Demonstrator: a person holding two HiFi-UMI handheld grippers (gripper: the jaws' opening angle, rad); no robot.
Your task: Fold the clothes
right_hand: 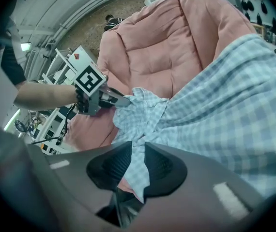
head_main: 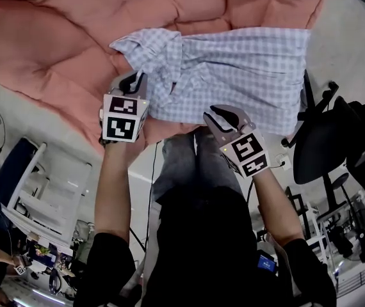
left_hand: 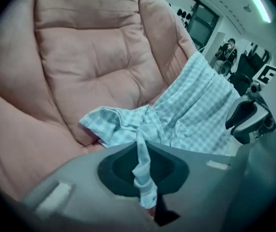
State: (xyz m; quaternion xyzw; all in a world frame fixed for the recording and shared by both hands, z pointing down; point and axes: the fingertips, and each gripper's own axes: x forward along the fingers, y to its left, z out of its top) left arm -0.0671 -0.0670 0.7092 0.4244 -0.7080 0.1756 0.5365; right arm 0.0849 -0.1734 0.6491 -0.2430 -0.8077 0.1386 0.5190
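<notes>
A light blue checked shirt lies spread on a big pink cushion, with its left end bunched up. My left gripper sits at that bunched near-left corner. In the left gripper view its jaws are shut on a twisted strip of the shirt. My right gripper is at the shirt's near edge, right of the left one. In the right gripper view its jaws pinch a fold of the shirt, and the cloth hangs down between the pads.
The pink cushion stretches far and left of the shirt. A black office chair stands to the right. A white shelf rack is at the lower left. The person's dark trousers fill the middle near side.
</notes>
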